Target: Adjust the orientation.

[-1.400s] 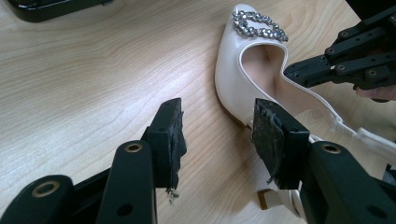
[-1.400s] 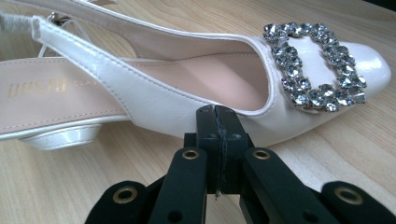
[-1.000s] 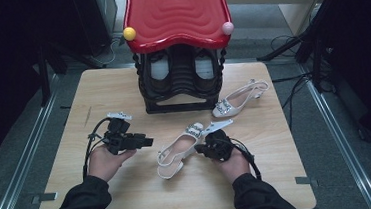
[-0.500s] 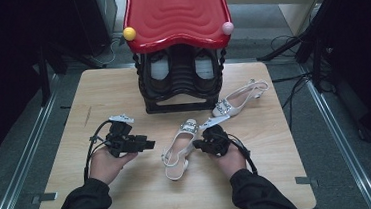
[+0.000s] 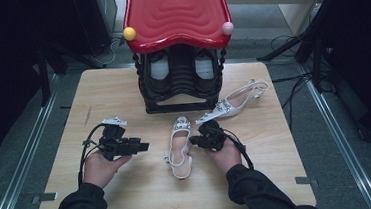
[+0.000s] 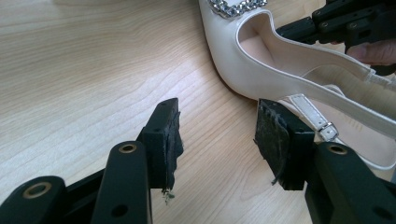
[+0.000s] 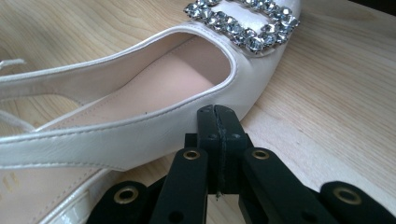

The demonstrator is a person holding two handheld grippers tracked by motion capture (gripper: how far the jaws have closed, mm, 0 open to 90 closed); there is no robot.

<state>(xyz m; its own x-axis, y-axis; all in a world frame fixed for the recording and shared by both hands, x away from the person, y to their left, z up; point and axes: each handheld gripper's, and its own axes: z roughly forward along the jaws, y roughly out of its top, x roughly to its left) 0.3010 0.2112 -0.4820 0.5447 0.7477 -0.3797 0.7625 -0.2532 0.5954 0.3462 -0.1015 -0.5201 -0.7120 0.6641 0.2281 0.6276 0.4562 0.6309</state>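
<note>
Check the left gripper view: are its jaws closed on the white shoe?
No, the left gripper has its jaws apart over bare wood, with the white shoe beyond them.

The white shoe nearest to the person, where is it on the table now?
In the high view the white shoe lies near the middle of the table, between the left gripper and the right gripper, toe toward the black rack.

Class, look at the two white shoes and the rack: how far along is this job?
Done: nothing looks put away yet; the far shoe lies on the table beside the rack. In hand: the shut right tool presses against the near shoe; the open left tool sits beside it. Left: probably pairing and racking both.
</note>
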